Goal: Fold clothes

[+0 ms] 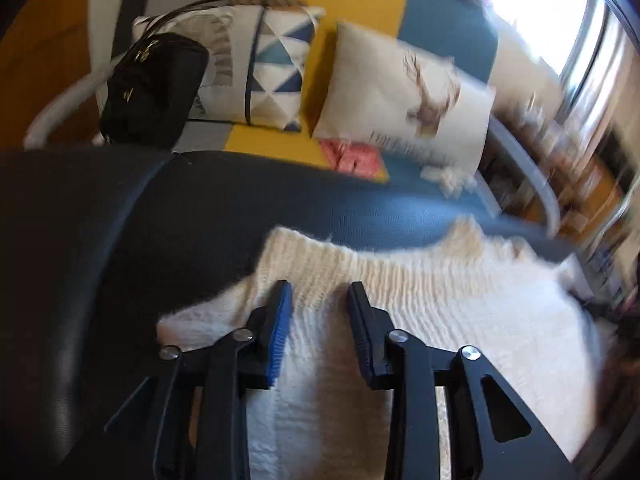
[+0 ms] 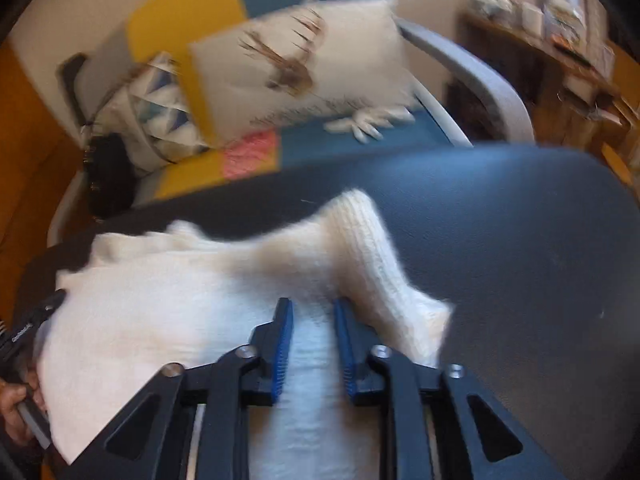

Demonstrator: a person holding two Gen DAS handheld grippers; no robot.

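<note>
Sweater [image 1: 400, 320] sits on the dark padded surface [image 1: 120, 240], cream knit, partly bunched, one ribbed sleeve [image 2: 372, 248] sticking out across the top. We have the left gripper [image 1: 320, 300] over the knit with fingers apart, fabric showing between them, nothing pinched. Right gripper [image 2: 314, 312] has its fingers apart too, with a strip of sweater running between them. Behind: sofa [image 1: 440, 12] with a deer cushion [image 1: 408, 92], triangle-pattern cushion [image 1: 272, 64], black bag [image 1: 152, 88].
</note>
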